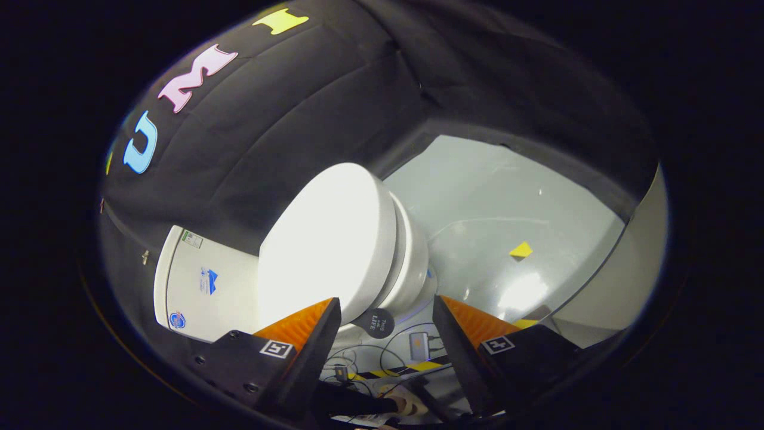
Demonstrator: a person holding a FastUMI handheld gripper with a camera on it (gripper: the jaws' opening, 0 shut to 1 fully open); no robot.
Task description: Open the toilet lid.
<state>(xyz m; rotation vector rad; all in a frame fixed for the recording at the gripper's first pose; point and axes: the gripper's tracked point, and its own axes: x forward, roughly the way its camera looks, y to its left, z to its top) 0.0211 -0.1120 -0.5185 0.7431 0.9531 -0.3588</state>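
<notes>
A white toilet stands just ahead of my fingers, seen rolled on its side in the tilted gripper view. Its lid (pixel 325 245) lies flat down on the seat (pixel 401 251), bright under the light. The bowl (pixel 418 272) is beyond the seat and the tank (pixel 200 283) sits behind the lid, against the black cloth wall. My gripper (pixel 388 325) is open, with a wide gap between the two fingers. The lid's rim is just ahead of one finger (pixel 304 334) and nothing is held between them.
Pale grey floor (pixel 507 203) spreads beyond the toilet, with a small yellow marker (pixel 521 250) on it. Cables, a small grey box (pixel 419 345) and yellow-black tape (pixel 412 367) lie on the floor by the toilet base. A pale wall panel (pixel 621 280) stands at the floor's far side.
</notes>
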